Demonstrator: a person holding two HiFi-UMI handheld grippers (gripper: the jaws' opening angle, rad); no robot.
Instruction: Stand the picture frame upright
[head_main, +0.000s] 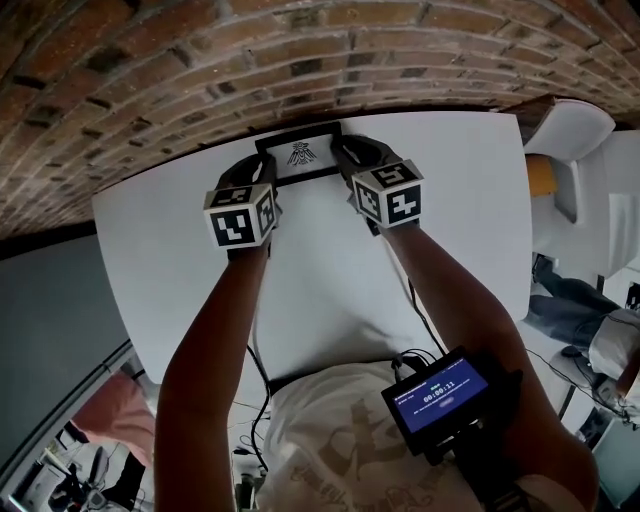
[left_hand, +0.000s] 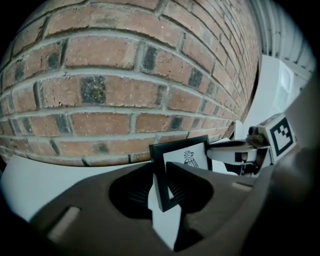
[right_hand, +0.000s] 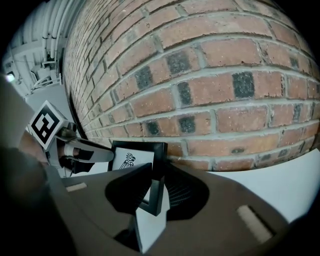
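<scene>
1. Edges: the white surface (head_main: 180, 250) has its far edge along the brick wall (head_main: 250, 60). Its left and right edges lie well apart from the two hands. A white chair (head_main: 570, 140) stands past the right edge.
2. Room: bare white top spreads to both sides of the picture frame (head_main: 300, 155) and back toward the person. The wall is close behind the frame, so the tight side is the far one.
3. Picture frame: it is black, with a white mat and a small dark bird-like emblem. It sits at the far middle of the surface, near the wall, with its face turned toward the person. In both gripper views it looks close to upright. The jaws hide its lower edge, so whether it rests on the surface cannot be told.
4. Left hand-held gripper (left_hand: 162, 182): its jaws stand part-way apart and are closed on the frame's left side bar, one pad on the front and one on the back. The bar's lower corner shows between them.
5. Right hand-held gripper (right_hand: 152, 187): its jaws are likewise part-way apart and clamp the frame's right side bar, with the lower right corner showing between the pads.
6. Both grippers angle downward and inward from either side. Their marker cubes (head_main: 241, 214) sit just in front of the frame in the head view. Each gripper view shows the other gripper at the frame's opposite side.
7. A small lit screen (head_main: 440, 395) hangs at the person's waist, well away from the frame.
</scene>
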